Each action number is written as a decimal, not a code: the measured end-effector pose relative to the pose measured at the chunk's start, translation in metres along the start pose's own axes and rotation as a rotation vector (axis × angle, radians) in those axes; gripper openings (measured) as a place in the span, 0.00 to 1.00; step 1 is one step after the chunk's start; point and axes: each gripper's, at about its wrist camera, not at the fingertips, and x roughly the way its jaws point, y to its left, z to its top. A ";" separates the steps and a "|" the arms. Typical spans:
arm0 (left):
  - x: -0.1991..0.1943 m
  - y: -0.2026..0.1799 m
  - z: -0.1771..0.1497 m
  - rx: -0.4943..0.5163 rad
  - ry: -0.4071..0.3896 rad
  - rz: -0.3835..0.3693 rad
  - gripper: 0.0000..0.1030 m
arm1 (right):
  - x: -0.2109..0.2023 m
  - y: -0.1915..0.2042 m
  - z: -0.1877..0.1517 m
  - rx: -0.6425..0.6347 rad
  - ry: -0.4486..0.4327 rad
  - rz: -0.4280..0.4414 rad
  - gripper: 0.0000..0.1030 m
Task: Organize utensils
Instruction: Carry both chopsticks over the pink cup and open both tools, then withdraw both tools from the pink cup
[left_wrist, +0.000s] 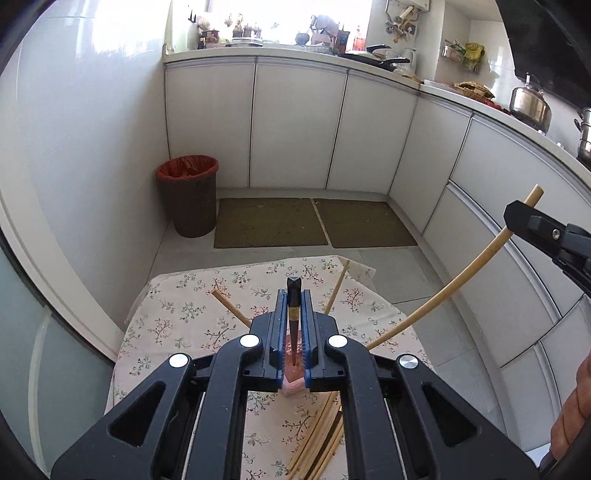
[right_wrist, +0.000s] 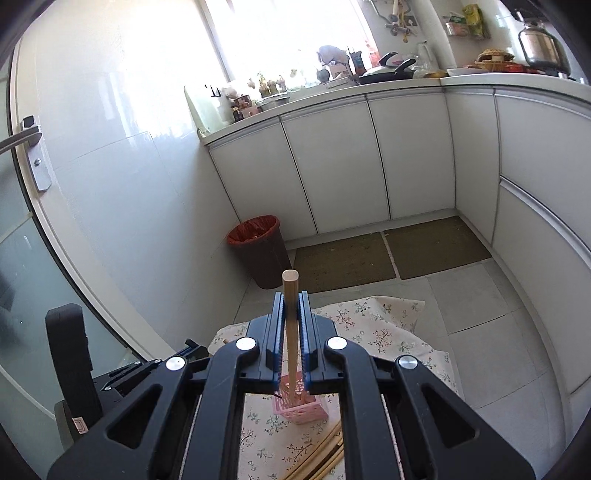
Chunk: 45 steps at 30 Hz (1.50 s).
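Dark chopstick (left_wrist: 293, 314) points away, upright.

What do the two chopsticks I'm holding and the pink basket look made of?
Left chopstick: dark lacquered wood, likely; glossy brown-black. Right chopstick: bare bamboo or wood; pale, matte. Pink basket: moulded plastic, by its grid walls.

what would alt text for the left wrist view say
The left tool is shut on a dark chopstick above a pink basket on a floral tablecloth. The right tool at the right edge grips a pale chopstick; more pale chopsticks lie on the cloth.
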 end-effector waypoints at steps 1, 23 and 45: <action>0.010 0.002 -0.002 0.001 0.015 0.004 0.06 | 0.009 0.000 -0.001 -0.005 0.002 0.003 0.08; 0.012 0.034 -0.014 -0.050 0.011 0.022 0.30 | 0.098 0.012 -0.035 -0.077 0.032 -0.074 0.39; -0.063 0.007 -0.044 -0.071 -0.068 0.059 0.79 | 0.000 -0.006 -0.079 -0.106 -0.013 -0.326 0.94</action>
